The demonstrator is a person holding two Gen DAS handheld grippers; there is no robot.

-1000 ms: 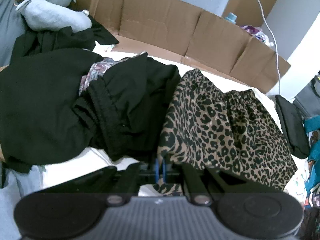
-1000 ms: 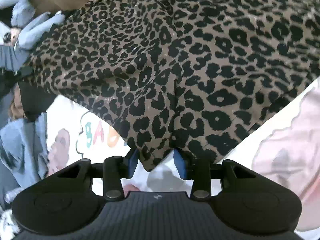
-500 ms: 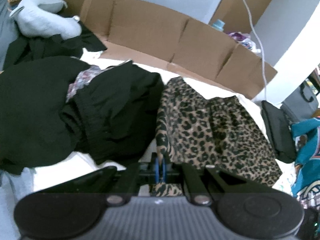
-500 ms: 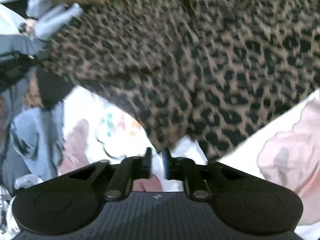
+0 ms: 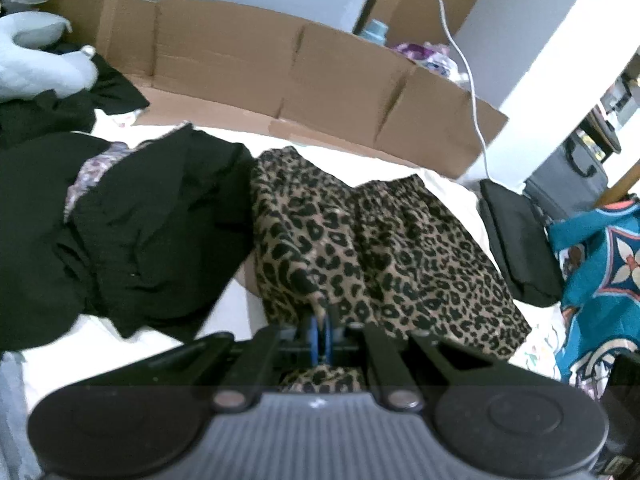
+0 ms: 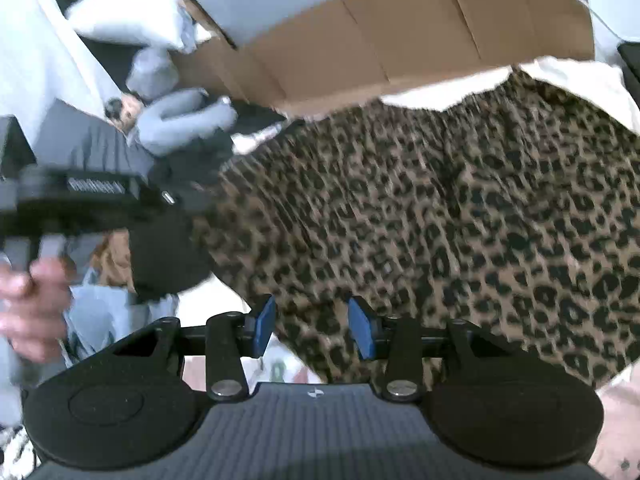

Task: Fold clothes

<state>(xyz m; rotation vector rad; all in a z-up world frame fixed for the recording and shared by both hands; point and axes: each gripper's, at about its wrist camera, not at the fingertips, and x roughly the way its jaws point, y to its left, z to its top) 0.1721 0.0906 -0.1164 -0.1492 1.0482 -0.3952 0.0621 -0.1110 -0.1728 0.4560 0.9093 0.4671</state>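
One brown leopard-print fabric skirt (image 5: pixel 384 248) lies spread, unfolded, on the white bed (image 5: pixel 240 316); left gripper (image 5: pixel 320 334) pinches its near corner, right gripper (image 6: pixel 314 326) gapes empty. Black crumpled clothes (image 5: pixel 132 232) wait left.

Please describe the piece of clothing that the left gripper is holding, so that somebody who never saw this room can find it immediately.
Look in front of the long brown cardboard wall. On the white sheet there, right of the heap of black clothes, lies the leopard-print garment, its near edge pinched by the left gripper. It alone is tan with black spots.
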